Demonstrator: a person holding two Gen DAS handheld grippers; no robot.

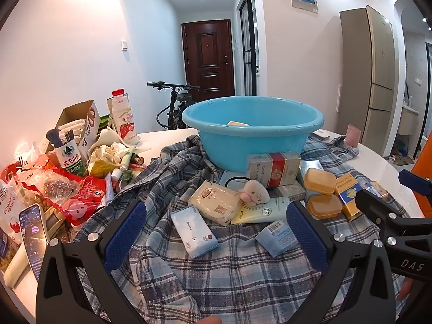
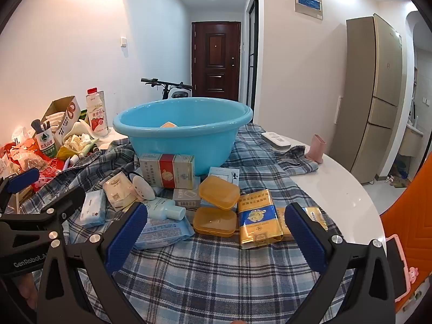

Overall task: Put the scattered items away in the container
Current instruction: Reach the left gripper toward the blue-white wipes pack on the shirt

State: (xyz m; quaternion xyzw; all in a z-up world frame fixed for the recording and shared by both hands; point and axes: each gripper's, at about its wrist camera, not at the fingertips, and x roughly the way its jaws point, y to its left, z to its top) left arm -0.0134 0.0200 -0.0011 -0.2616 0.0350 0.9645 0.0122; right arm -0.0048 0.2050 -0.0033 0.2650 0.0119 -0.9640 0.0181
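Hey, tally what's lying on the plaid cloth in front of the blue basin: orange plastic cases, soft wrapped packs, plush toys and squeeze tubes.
Orange plastic hinged cases: 2
Soft wrapped packs, two pale blue and one cream: 3
Small white plush toy: 1
Pale squeeze tube: 1
Total: 7

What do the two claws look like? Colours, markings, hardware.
Both match: black angular frames, textured blue pads on the fingers, silver round bolt heads at the joints. The left claw shows white "GenRobot" lettering on its body in the right wrist view; the right claw shows "DAS" in the left wrist view.
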